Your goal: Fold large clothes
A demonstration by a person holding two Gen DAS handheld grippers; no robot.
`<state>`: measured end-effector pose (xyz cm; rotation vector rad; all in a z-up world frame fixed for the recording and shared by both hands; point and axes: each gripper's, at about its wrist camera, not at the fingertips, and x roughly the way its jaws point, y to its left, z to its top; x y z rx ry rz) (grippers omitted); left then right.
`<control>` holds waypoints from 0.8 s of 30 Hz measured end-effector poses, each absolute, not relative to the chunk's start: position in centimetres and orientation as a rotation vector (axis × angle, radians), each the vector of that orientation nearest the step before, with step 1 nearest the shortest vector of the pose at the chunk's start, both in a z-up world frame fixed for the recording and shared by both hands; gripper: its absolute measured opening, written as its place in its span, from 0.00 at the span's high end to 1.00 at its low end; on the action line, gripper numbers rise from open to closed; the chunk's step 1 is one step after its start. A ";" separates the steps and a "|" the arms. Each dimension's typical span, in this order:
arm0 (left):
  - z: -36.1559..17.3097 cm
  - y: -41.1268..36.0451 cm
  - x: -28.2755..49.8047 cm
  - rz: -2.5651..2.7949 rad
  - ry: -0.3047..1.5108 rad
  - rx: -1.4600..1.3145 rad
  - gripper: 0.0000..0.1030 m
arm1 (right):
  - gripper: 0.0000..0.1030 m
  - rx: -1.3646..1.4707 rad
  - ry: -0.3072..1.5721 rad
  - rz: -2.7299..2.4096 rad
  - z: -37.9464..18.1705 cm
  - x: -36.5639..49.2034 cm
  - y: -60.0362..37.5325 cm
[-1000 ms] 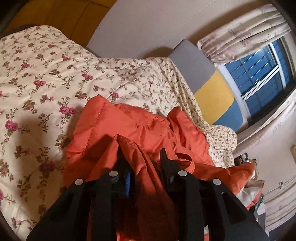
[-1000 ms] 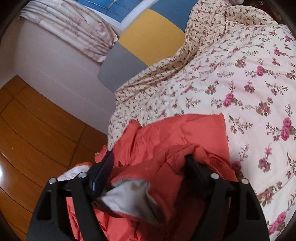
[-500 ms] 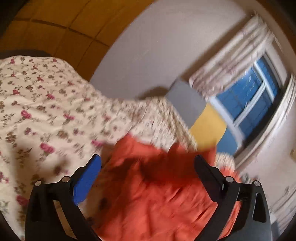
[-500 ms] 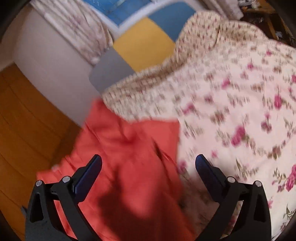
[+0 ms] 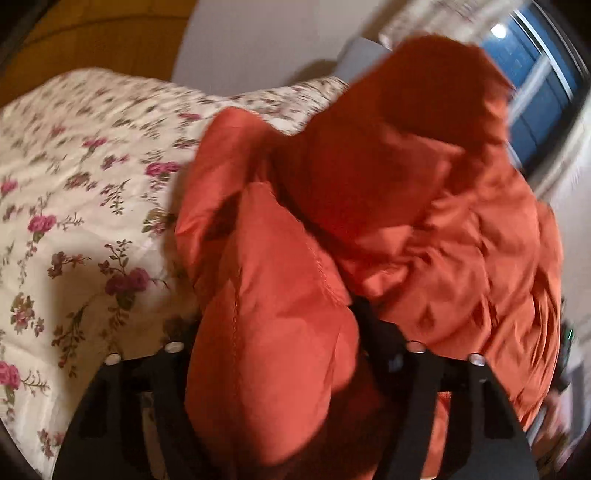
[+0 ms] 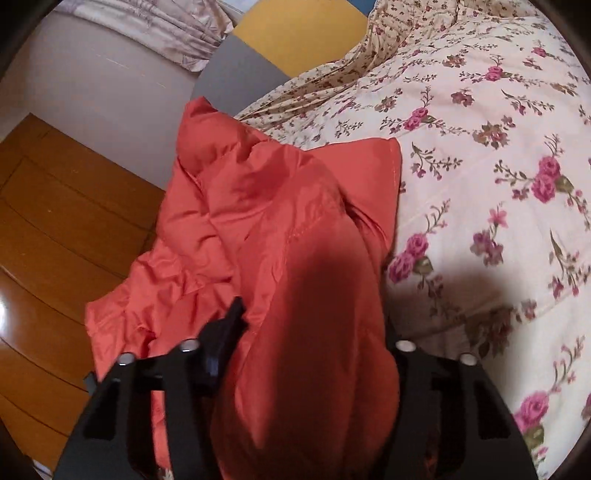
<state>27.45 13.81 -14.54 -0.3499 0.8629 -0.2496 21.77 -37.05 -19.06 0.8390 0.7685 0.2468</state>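
A puffy orange jacket (image 5: 424,206) lies bunched on the floral quilt, with part of it raised high at the back in the left wrist view. My left gripper (image 5: 273,317) has a thick fold of it filling the gap; its jaws are closing and one finger (image 5: 369,321) presses into the fabric. In the right wrist view the same jacket (image 6: 258,192) hangs partly over the bed's edge. My right gripper (image 6: 310,317) is also closing on a bulging fold, with the left finger (image 6: 227,325) against the cloth and the other finger hidden.
The floral quilt (image 6: 480,147) covers the bed (image 5: 74,184). Wooden floor (image 6: 55,221) lies beside the bed. A grey, yellow and blue headboard (image 6: 303,33), curtains (image 6: 166,26) and a window (image 5: 535,85) stand behind it.
Both grippers let go of the jacket and opened wide, then dropped lower and closed again on thicker folds. The jacket's far part has risen in the left wrist view.
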 end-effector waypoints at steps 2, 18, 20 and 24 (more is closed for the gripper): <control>-14.3 13.8 26.4 -0.287 0.868 -0.340 0.53 | 0.55 0.847 0.762 0.261 -18.8 20.5 -37.2; -14.1 12.6 14.2 -0.430 0.892 -0.394 0.56 | 0.55 0.855 0.770 0.233 -17.4 6.2 -39.1; -14.1 12.5 13.0 -0.434 0.889 -0.391 0.56 | 0.55 0.839 0.766 0.218 -17.1 5.7 -38.8; -13.9 12.7 10.9 -0.364 0.874 -0.389 0.37 | 0.32 0.745 0.776 0.115 -16.2 3.5 -38.4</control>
